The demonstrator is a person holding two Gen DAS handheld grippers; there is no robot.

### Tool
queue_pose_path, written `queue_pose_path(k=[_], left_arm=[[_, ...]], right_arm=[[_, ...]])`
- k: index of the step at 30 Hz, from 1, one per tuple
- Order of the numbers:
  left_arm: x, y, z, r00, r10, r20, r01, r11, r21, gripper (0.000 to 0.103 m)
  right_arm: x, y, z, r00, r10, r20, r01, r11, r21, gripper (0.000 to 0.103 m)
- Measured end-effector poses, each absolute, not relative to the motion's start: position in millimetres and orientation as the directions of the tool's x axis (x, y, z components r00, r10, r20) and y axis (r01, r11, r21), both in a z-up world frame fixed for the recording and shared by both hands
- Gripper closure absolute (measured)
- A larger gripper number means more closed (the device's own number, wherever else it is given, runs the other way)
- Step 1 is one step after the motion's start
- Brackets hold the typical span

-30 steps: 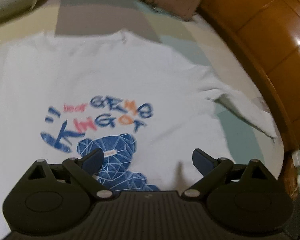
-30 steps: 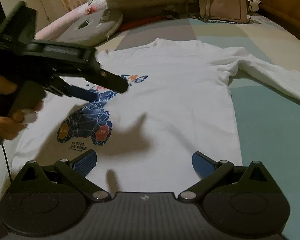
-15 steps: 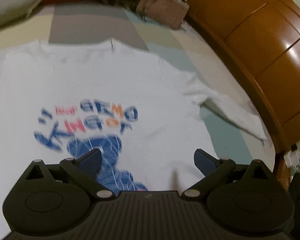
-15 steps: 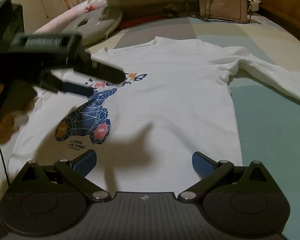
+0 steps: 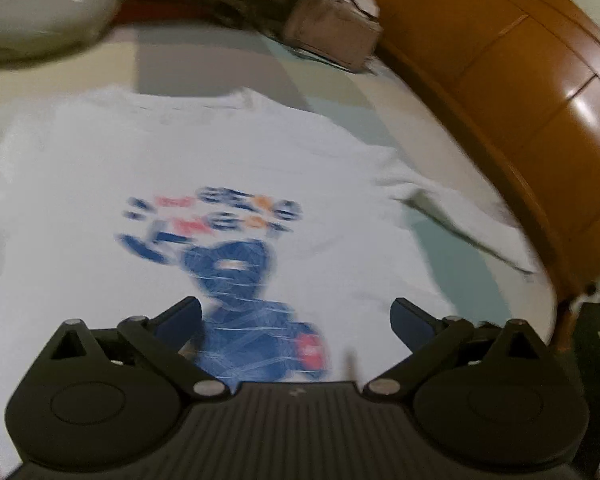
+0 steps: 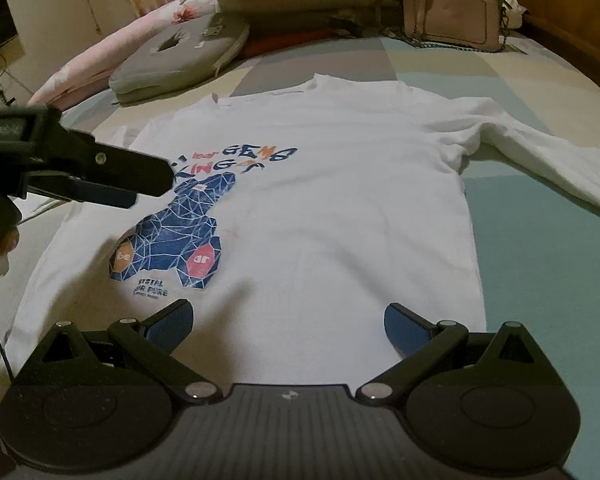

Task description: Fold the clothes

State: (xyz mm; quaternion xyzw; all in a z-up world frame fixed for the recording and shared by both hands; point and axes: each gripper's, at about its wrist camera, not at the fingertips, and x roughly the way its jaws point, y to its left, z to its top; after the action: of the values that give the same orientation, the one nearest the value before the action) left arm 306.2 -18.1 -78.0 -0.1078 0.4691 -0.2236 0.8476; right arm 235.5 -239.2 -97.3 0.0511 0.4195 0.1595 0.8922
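Right hand-held gripper [image 6: 286, 324]: released, jaws wide, empty, hovering over the hem of the white long-sleeved cotton shirt with a blue bear print [image 6: 340, 184].

Left hand-held gripper [image 5: 296, 316]: released, empty; it has drawn back towards the shirt's left edge over the past second, exposing more of the print. No fold begun.

Shirt: flat, face up on the pastel patchwork bed [image 6: 540, 248].

Right view only: grey ring cushion [image 6: 180, 54], beige handbag [image 6: 452, 12].

Left view only, blurred: orange wooden bed frame [image 5: 520, 120].
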Motion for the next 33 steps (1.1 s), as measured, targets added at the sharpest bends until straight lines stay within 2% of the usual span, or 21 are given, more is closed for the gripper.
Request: queue_pose_path(k=[5, 9, 15, 17, 21, 24, 28, 33], left_arm=[[300.9, 11.4, -105.9, 0.433, -0.479, -0.764, 0.323, 0.873, -0.365, 0.003], [281.2, 37.3, -102.9, 0.457, -0.452, -0.766, 0.32, 0.887, -0.333, 0.003], [259.8, 39.0, -100.0, 0.581, -0.299, -0.757, 0.405, 0.913, -0.051, 0.003], [264.3, 40.2, -110.6, 0.56, -0.286, -0.778, 0.408, 0.912, -0.042, 0.003], [261.6, 45.0, -115.2, 0.572, -0.306, -0.761, 0.461, 0.887, -0.01, 0.003], [260.4, 48.8, -116.6, 0.563, -0.326, -0.759, 0.501, 0.866, 0.0, 0.002], [254.1, 64.7, -118.6, 0.563, -0.347, -0.75, 0.524, 0.852, -0.001, 0.001], [237.7, 86.4, -115.9, 0.565, -0.357, -0.744, 0.522, 0.853, -0.013, 0.001]], right_arm=[[236.9, -231.9, -99.4, 0.603, 0.324, -0.729, -0.264, 0.943, 0.2, 0.0], [237.5, -228.7, -101.0, 0.603, 0.32, -0.731, -0.279, 0.943, 0.183, 0.0], [232.9, -223.1, -103.2, 0.623, 0.313, -0.717, -0.325, 0.937, 0.128, 0.0], [231.7, -220.3, -101.6, 0.634, 0.34, -0.695, -0.358, 0.925, 0.126, 0.0], [241.5, -212.7, -97.8, 0.617, 0.426, -0.662, -0.428, 0.887, 0.172, 0.0], [257.9, -198.6, -101.7, 0.547, 0.493, -0.676, -0.52, 0.833, 0.187, 0.0], [260.6, -186.2, -109.7, 0.478, 0.461, -0.748, -0.684, 0.729, 0.012, 0.0], [246.3, -232.4, -109.5, 0.429, 0.474, -0.769, -0.707, 0.706, 0.04, 0.0]])
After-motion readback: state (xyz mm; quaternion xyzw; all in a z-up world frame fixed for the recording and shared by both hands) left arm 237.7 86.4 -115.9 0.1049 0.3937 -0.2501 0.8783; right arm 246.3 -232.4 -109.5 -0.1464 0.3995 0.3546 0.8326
